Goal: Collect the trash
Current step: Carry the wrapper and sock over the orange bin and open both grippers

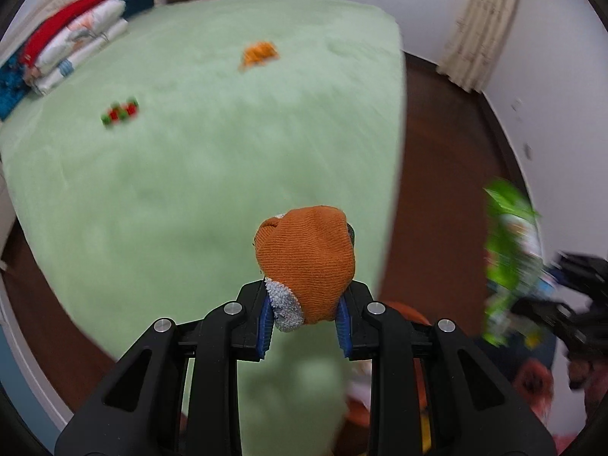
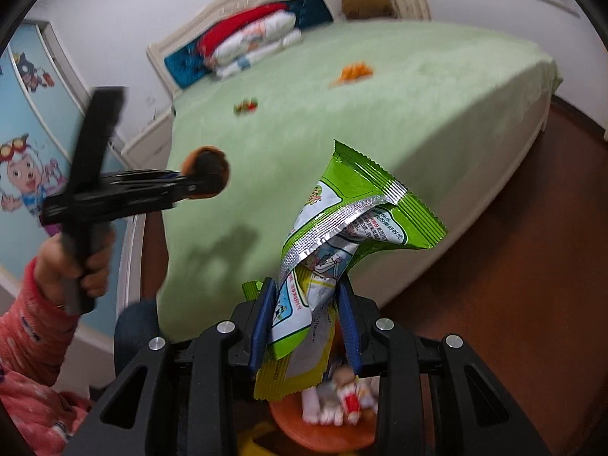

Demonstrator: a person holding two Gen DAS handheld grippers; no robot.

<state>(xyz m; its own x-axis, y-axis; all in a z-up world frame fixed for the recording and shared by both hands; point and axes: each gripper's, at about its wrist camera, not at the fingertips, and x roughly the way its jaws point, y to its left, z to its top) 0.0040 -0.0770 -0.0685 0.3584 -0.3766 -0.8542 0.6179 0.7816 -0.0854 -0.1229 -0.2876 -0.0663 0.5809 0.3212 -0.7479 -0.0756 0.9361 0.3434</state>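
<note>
left hand-held gripper clamps orange sock (right: green wrapper).

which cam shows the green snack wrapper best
The right wrist view: the green snack wrapper sits sharp and central, clamped in the right gripper. The left wrist view catches it only as a blurred green shape at the right edge.

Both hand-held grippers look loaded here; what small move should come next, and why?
Probably open the right hand-held gripper: its green snack wrapper hangs above the orange bin, which already holds trash. The left hand-held gripper holds an orange sock.
</note>
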